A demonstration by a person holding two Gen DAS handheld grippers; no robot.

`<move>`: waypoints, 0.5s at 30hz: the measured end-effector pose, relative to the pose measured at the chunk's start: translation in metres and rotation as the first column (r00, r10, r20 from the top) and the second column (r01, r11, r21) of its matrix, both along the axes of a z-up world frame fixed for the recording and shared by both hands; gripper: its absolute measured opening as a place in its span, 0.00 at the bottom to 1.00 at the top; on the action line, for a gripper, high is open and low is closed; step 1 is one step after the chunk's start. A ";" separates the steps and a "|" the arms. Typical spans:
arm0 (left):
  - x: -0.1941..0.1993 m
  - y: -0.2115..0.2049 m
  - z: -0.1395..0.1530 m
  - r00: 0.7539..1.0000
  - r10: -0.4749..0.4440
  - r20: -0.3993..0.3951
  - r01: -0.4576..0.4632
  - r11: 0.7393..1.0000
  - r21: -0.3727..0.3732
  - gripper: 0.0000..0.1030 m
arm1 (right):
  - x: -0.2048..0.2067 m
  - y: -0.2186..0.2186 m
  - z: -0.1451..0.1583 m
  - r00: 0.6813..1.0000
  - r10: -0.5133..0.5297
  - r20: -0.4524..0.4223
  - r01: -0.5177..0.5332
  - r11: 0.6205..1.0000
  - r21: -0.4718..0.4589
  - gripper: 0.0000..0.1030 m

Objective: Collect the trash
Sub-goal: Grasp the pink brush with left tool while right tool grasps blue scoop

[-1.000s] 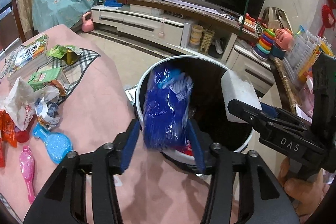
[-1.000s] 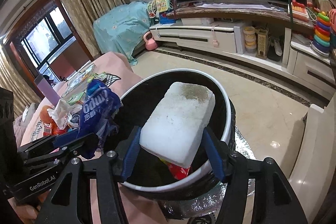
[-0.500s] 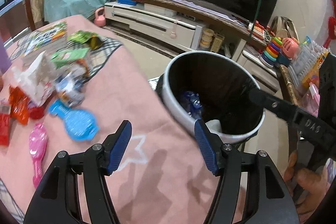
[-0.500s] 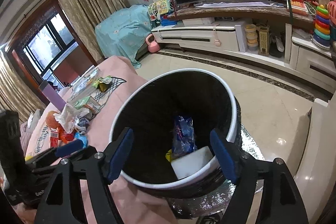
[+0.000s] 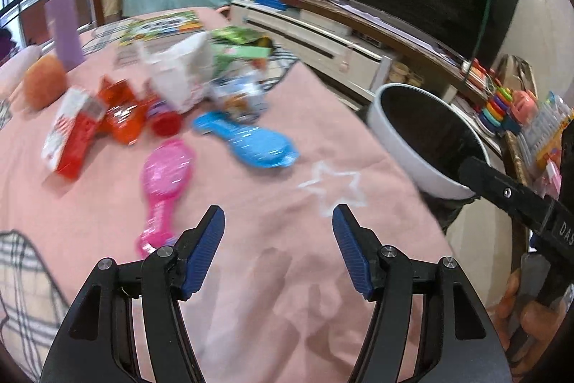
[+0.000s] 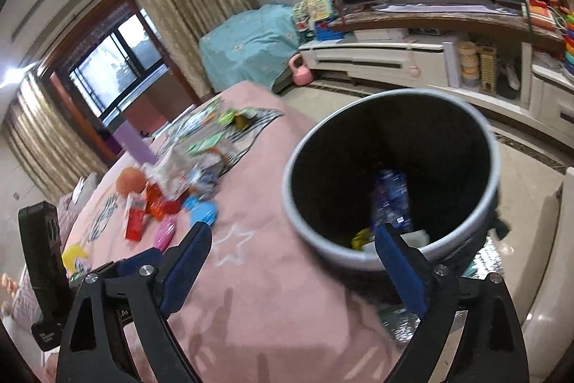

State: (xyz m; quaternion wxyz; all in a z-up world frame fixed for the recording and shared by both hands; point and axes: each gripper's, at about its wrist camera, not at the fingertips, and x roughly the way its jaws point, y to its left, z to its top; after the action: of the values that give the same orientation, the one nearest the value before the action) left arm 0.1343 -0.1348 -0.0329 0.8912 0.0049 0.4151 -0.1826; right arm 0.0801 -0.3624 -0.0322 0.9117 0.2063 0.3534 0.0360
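Observation:
A black bin with a white rim (image 6: pixel 387 259) (image 5: pixel 405 153) stands at the edge of the pink-covered table (image 5: pixel 251 275). Inside it lie a blue wrapper (image 6: pixel 393 196), a white foam block (image 6: pixel 412 237) and a yellow scrap. My left gripper (image 5: pixel 278 221) is open and empty over the pink cloth, facing a pile of trash: a red box (image 5: pixel 71 131), orange wrappers (image 5: pixel 122 117), a white bag (image 5: pixel 175 74) and green packets (image 5: pixel 236 38). My right gripper (image 6: pixel 290 236) is open and empty at the bin's near rim.
A pink hairbrush (image 5: pixel 161 182), a blue brush (image 5: pixel 251 142), an orange ball (image 5: pixel 45 83) and a purple cup (image 5: pixel 64 31) lie on the table. A TV cabinet (image 6: pixel 394 60) and toys (image 5: pixel 498 103) stand behind the bin.
Both grippers let go over the bin: the blue wrapper and the white foam block dropped in. The left gripper then swung left toward the trash pile; the right drew back slightly.

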 end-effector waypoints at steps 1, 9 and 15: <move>0.000 0.008 -0.001 1.000 0.017 -0.003 -0.017 1.000 -0.003 0.62 | 0.000 0.006 -0.002 1.000 0.011 -0.003 -0.011 1.000 -0.001 0.91; 0.000 0.061 -0.009 0.993 0.116 -0.024 -0.117 0.993 -0.027 0.62 | 0.011 0.051 -0.011 0.995 0.099 -0.026 -0.100 0.995 -0.018 0.91; -0.003 0.087 -0.016 0.987 0.158 -0.039 -0.159 0.987 -0.037 0.62 | 0.016 0.078 -0.016 0.988 0.151 -0.040 -0.153 0.987 -0.048 0.91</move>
State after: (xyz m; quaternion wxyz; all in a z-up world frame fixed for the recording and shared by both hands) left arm 0.1313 -0.0475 -0.0485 0.8953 -0.0490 0.4263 -0.1196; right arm 0.0956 -0.2840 -0.0478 0.9047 0.1563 0.3853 0.0928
